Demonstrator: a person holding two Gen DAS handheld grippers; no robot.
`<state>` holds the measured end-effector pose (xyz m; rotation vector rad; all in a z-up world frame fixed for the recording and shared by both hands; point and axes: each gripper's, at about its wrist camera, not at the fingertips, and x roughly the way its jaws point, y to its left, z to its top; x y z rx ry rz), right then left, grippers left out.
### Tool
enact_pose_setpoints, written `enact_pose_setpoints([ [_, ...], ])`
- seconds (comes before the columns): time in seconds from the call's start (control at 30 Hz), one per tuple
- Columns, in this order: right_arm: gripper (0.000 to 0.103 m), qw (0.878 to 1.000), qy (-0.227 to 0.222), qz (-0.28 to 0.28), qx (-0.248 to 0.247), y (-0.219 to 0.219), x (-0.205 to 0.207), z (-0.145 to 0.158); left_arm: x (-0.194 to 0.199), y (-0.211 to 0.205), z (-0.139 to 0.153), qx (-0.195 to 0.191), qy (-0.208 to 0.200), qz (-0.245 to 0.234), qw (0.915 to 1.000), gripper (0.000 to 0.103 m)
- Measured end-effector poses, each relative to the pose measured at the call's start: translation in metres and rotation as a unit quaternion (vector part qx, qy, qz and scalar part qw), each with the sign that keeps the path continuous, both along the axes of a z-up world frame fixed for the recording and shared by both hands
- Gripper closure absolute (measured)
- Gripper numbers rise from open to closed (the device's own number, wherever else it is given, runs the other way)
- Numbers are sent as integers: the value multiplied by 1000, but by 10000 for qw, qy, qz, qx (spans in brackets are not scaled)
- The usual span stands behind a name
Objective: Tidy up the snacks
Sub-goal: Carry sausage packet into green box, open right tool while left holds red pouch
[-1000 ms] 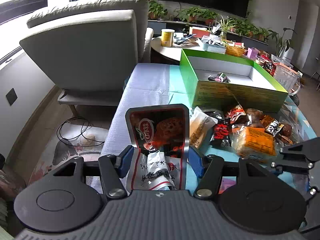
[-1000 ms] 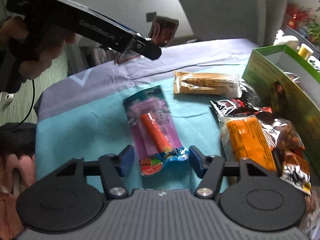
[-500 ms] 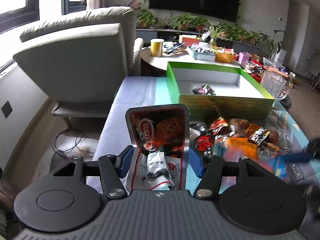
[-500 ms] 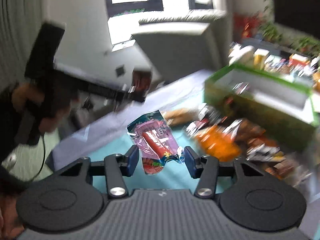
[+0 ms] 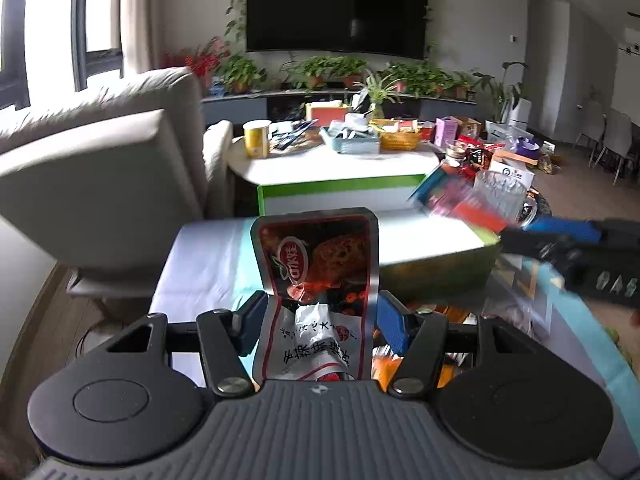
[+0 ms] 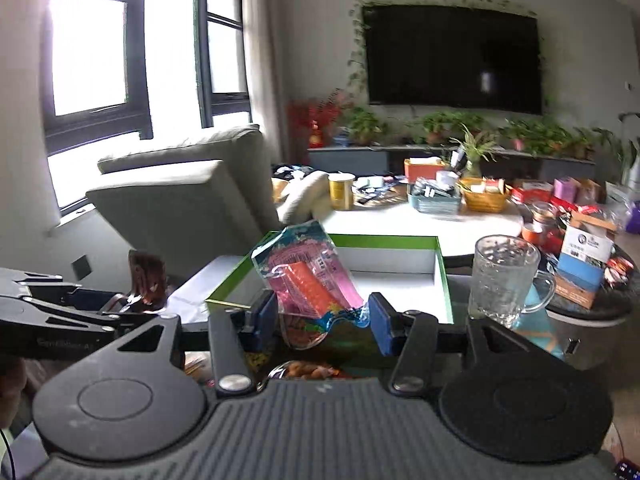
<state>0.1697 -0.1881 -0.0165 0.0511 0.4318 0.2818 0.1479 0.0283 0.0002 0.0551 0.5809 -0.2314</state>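
Observation:
My left gripper (image 5: 318,322) is shut on a red snack packet (image 5: 320,280) with a silver border and holds it upright above the table. My right gripper (image 6: 322,318) is shut on a pink sausage packet (image 6: 308,276) with an orange stick inside and holds it in front of the green box (image 6: 442,276). The green box (image 5: 436,270) with a white inside lies just beyond the red packet. The right gripper also shows blurred at the right of the left wrist view (image 5: 568,240), over the box. The left gripper shows at the left of the right wrist view (image 6: 72,312).
A glass mug (image 6: 504,280) stands right of the box. Loose snack packets (image 5: 452,344) lie on the teal cloth below the grippers. A grey armchair (image 5: 100,184) stands to the left. A round white table (image 5: 340,160) crowded with items is behind the box.
My right gripper closed on the pink packet, lifted it off the cloth and carried it up to the green box. My left gripper rose with the red packet still in it.

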Motion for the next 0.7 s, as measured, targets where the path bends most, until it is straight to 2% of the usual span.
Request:
enact_pose_setpoints([
  [0.3,62,9989,363,-248,184,-6,48,-9,60,-26,-1,8,19,-43,10000,47],
  [0.7,62,9952,647,-614,403,-10,82,-28,110,-35,-22,32,266,54,9996,47],
])
